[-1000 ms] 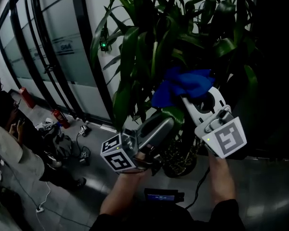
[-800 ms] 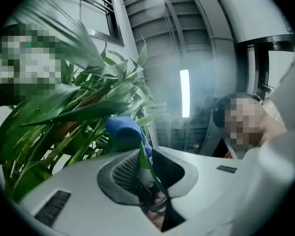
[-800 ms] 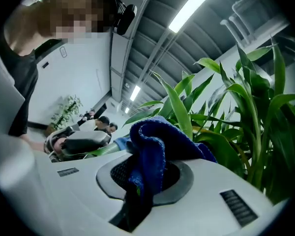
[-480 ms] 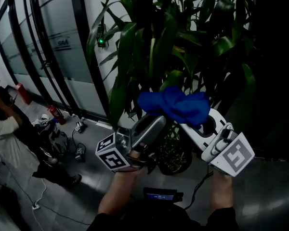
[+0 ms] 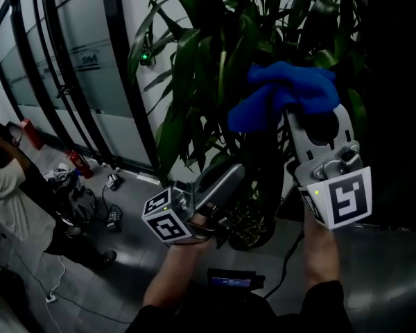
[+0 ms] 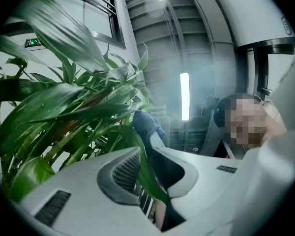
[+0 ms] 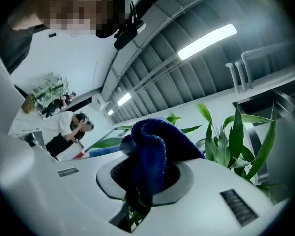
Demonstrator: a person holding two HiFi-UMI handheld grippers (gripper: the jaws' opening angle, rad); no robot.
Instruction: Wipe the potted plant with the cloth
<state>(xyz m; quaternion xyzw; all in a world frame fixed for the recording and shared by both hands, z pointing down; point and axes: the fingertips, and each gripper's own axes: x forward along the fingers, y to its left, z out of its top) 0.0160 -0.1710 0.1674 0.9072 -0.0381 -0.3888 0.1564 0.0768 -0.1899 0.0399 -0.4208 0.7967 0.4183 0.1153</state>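
Two grips: left gripper (image 5: pixel 229 177) fingers pinch a leaf (image 6: pixel 143 166), right gripper (image 5: pixel 317 120) fingers clamp the cloth (image 5: pixel 284 92).
I hold the leaf taut, wiping gently.

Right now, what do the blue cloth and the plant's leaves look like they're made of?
The blue cloth looks like soft, fuzzy fabric, probably microfibre: it bunches in thick rounded folds and its napped surface is matte. The leaves look like real foliage, smooth and slightly glossy, with light catching along the long blades, though the look alone cannot rule out artificial ones.
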